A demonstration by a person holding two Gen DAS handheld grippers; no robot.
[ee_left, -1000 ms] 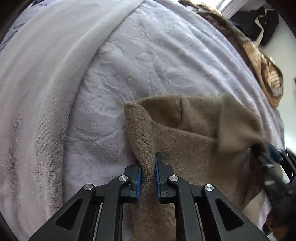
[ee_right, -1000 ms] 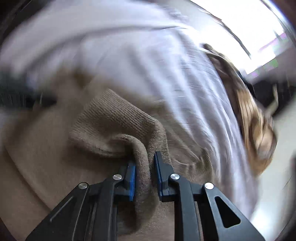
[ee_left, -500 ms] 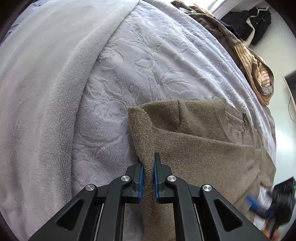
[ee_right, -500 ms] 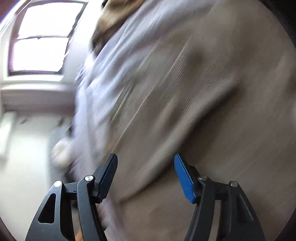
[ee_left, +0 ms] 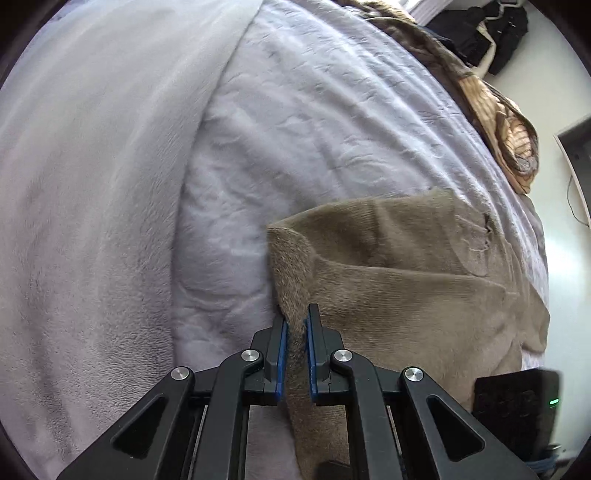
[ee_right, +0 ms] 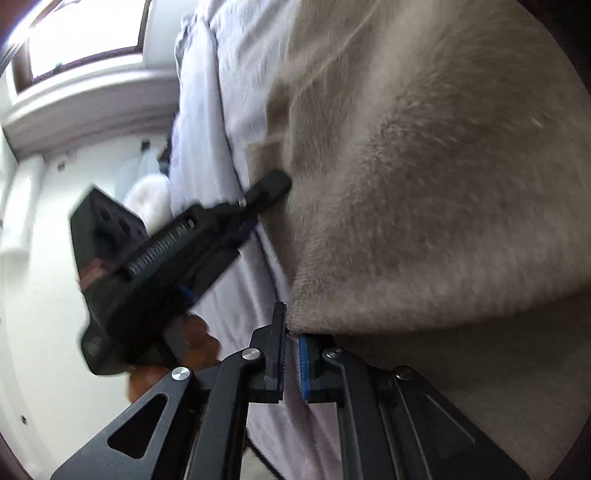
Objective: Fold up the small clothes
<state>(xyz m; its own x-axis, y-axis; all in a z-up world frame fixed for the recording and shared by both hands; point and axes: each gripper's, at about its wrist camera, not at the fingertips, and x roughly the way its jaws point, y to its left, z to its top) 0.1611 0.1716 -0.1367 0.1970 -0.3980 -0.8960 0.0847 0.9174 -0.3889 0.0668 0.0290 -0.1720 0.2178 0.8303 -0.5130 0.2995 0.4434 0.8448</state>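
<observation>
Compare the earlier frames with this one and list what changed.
The right gripper let go of the brown garment's ribbed corner, swung down to its near edge and has closed there; whether it pinches cloth is unclear. That corner now lies flat on the lilac blanket. The left gripper stays clamped on the folded edge.

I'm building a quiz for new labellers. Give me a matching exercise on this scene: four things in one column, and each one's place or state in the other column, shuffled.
Things:
1. brown knit garment
2. striped cloth
3. black clothes
4. left gripper

Places or states:
A. bunched at the far edge of the lilac bedspread
B. shut on a fold of fabric
C. spread on the bedspread, one edge lifted
D. off the bedspread, farthest away

Pairs: 1-C, 2-A, 3-D, 4-B
</observation>
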